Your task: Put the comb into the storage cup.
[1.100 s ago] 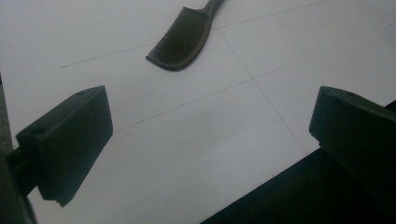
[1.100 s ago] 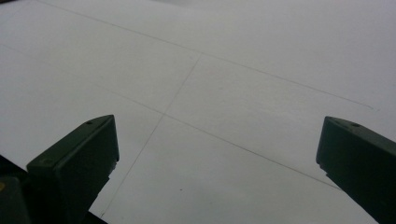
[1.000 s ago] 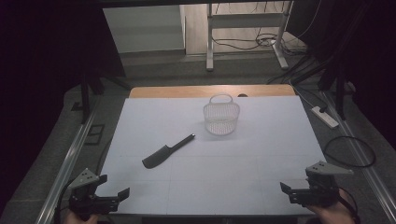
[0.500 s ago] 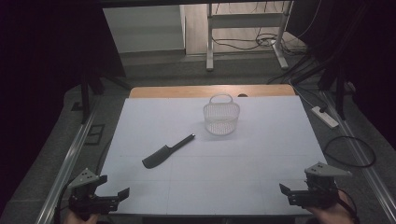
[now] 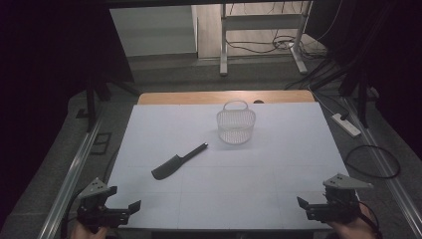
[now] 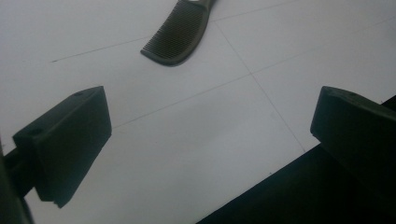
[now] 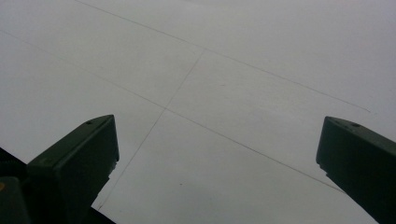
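Comb (image 5: pixel 179 160) is the landmark here, lying flat on the white table (image 5: pixel 249 189) at a diagonal, toothed end toward the near left and the thin handle pointing up toward the far right. Black, one piece, nothing touching it.

Left gripper (image 5: pixel 127 209) sits at the near left corner of the table, well short of the comb and a bit to its left. Its jaws are spread wide with nothing between them. In the left gripper view the comb's (image 6: pixel 180 35) toothed end shows up ahead, past the jaw tips and between their lines, with bare table in between, so no contact.

Right gripper (image 5: pixel 304 206) is way off to the right of the comb, down at the near right corner, held in a hand (image 5: pixel 356 226). Jaws are wide apart too and gripping nothing; the right gripper view has just plain white surface with faint seam lines between them.

Beyond the comb's handle end, farther back and slightly right, stands a little white wire basket (image 5: pixel 236 127), upright, handle up, well apart from the comb.
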`<state>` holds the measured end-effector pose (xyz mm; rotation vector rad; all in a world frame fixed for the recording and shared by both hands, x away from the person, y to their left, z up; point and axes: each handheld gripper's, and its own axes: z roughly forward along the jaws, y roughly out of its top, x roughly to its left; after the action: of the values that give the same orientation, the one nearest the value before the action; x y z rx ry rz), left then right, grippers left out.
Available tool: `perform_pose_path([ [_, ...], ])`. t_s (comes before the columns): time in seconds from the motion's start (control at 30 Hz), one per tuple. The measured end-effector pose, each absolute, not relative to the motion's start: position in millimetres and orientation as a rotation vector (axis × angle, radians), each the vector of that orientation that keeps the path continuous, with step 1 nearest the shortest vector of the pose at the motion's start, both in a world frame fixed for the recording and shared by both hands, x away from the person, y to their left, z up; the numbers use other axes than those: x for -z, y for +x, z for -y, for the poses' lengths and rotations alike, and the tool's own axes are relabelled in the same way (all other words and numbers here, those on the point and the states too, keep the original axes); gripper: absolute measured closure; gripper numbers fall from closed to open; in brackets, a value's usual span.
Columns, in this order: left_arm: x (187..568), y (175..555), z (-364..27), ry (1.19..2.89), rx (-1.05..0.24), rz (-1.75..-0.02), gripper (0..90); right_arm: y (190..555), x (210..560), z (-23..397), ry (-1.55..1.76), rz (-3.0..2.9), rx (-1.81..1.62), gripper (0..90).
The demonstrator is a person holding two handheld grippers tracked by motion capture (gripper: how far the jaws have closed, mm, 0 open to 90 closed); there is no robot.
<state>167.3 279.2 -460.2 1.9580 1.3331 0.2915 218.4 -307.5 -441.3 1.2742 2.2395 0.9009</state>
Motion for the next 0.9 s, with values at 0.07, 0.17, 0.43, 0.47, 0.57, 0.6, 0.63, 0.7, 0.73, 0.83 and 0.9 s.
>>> perform_pose_path([
  [0.07,460.0,169.0,-278.0,1.962,-0.295,-1.329,0.0,218.2,441.3,307.5,1.273,-2.238,-0.901,0.0],
  [0.17,460.2,171.1,-277.4,1.963,-0.299,-1.323,0.0,218.7,441.4,307.5,1.278,-2.24,-0.899,0.0],
  [0.43,461.5,177.3,-274.6,1.987,-0.274,-1.285,0.0,219.1,441.6,307.2,1.28,-2.244,-0.893,0.0],
  [0.47,461.5,177.3,-274.6,1.987,-0.274,-1.285,0.0,219.1,441.6,307.1,1.28,-2.245,-0.893,0.0],
  [0.57,462.1,180.7,-273.4,1.989,-0.26,-1.262,0.0,219.2,441.7,307.3,1.28,-2.248,-0.895,0.0],
  [0.6,462.1,181.7,-273.0,1.996,-0.257,-1.258,0.0,219.2,441.7,307.3,1.28,-2.248,-0.895,0.0],
  [0.63,462.4,183.9,-272.4,2.006,-0.259,-1.252,0.0,219.3,441.7,307.6,1.283,-2.247,-0.897,0.0],
  [0.7,462.5,185.3,-272.4,2.006,-0.258,-1.253,0.0,219.4,441.7,307.8,1.286,-2.247,-0.899,0.0],
  [0.73,462.5,186.2,-272.7,2.006,-0.261,-1.252,0.0,219.4,441.7,307.8,1.286,-2.247,-0.899,0.0],
  [0.83,462.2,189.8,-274.4,1.984,-0.248,-1.268,0.0,219.7,441.7,308.5,1.295,-2.239,-0.903,0.0],
  [0.9,462.2,192.2,-274.8,1.975,-0.241,-1.272,0.0,219.8,441.6,309.0,1.299,-2.238,-0.906,0.0],
])
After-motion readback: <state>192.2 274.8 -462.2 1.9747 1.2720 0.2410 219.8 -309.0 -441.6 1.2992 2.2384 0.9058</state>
